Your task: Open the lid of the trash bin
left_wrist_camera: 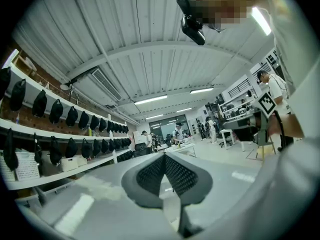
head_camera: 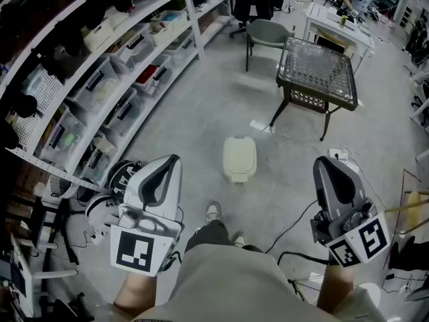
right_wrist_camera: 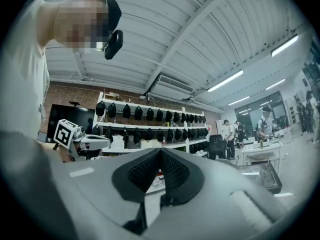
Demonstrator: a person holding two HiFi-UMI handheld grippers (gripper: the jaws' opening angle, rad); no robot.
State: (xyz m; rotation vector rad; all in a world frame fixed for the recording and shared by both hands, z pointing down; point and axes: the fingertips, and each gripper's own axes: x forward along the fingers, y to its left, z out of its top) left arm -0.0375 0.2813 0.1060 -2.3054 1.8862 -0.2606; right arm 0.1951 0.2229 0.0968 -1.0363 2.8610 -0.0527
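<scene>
A small cream trash bin (head_camera: 239, 158) stands on the grey floor ahead of the person's feet, its lid down. My left gripper (head_camera: 172, 159) is held at the lower left, well short of the bin, with its jaws closed together and nothing between them. To the bin's right, at about the same distance, my right gripper (head_camera: 321, 162) is likewise shut and empty. The left gripper view shows the left gripper (left_wrist_camera: 164, 155) against shelves and ceiling, not the bin. In the right gripper view, the right gripper (right_wrist_camera: 160, 151) also points away from it.
Long white shelving (head_camera: 100, 79) with storage boxes runs along the left. A black wicker table with a glass top (head_camera: 318, 69) and a grey chair (head_camera: 265, 32) stand beyond the bin. A black cable (head_camera: 295, 220) trails over the floor at the right. People work at desks (head_camera: 338, 29) far back.
</scene>
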